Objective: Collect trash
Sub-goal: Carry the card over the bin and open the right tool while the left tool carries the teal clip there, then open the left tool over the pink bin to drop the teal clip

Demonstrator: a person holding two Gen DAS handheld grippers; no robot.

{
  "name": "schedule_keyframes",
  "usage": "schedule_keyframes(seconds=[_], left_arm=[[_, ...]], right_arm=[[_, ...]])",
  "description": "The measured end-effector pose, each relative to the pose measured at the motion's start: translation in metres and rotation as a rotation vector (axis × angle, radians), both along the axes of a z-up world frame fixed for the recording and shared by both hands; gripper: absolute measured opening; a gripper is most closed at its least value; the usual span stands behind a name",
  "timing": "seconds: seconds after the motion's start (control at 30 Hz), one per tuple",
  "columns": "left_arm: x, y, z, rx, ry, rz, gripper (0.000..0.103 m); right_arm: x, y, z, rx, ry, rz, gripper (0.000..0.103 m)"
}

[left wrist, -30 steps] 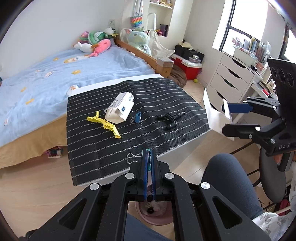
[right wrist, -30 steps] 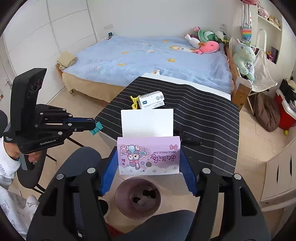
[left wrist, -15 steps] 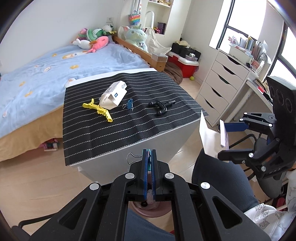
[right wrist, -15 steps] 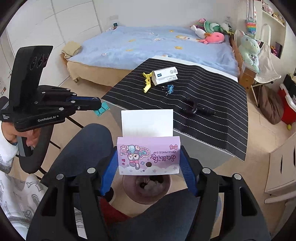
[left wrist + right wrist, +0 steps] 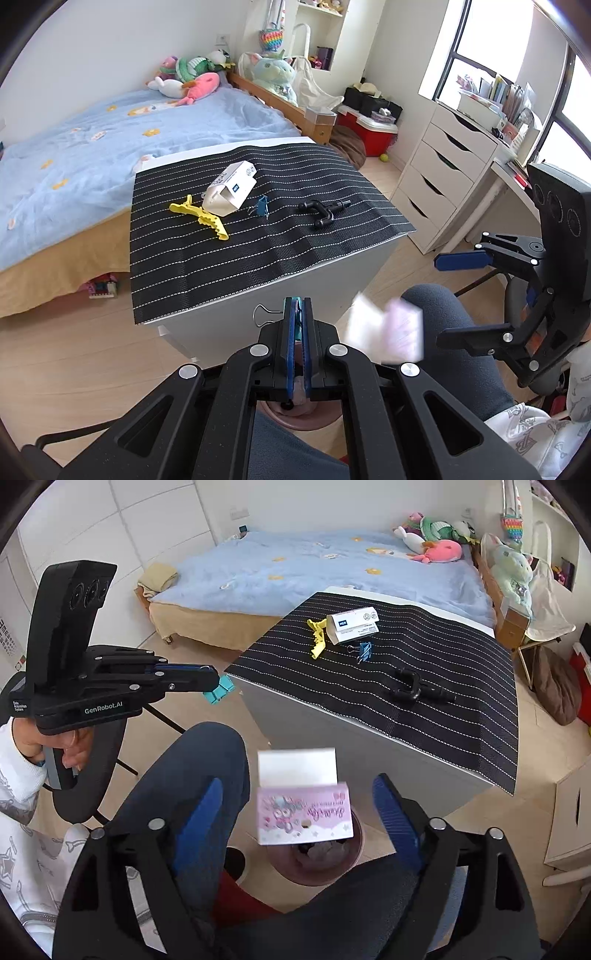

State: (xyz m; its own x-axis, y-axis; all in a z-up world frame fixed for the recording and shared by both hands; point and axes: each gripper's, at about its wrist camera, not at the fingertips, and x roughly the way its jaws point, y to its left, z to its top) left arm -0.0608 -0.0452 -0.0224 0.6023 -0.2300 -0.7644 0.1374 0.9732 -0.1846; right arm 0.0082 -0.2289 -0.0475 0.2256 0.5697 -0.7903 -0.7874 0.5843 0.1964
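1. Pink bin point(image 5: 317, 864) on the floor, holding crumpled scraps.
2. Right gripper point(image 5: 299, 812): jaws just opened wide; pink card box point(image 5: 304, 818), earlier clamped, now loose above the bin.
3. Left gripper point(image 5: 297, 308): jaws clenched on teal binder clip point(image 5: 291, 314).

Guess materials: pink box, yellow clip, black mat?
Pink box: likely thin printed card, matte; a flat white flap stands up. Yellow clip: looks like moulded plastic, slightly glossy, toothed edge. Black mat: seems woven fabric or mesh, matte, with dotted white stripes.
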Motion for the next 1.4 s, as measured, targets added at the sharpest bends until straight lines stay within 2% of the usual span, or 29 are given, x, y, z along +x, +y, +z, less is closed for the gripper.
schedule_keyframes(seconds=[0.27,0.67,1.33,1.4], left_arm=[[0.0,-0.006,-0.001,-0.004,0.011,-0.021,0.003],[-0.002,-0.02,0.001,-0.009,0.01,-0.065,0.003],[-0.001,-0.05,0.001,0.025,0.016,-0.161,0.003],[-0.001,-0.052,0.0,0.022,0.019,-0.168,0.011]], right_arm=[[0.004,-0.006,0.001,0.017,0.01,-0.045,0.097],[0.01,-0.017,0.003,0.011,0.021,-0.137,0.098],[0.018,-0.045,0.019,0.049,-0.018,-0.235,0.1],[0.019,-0.046,0.018,0.052,-0.016,-0.236,0.1]])
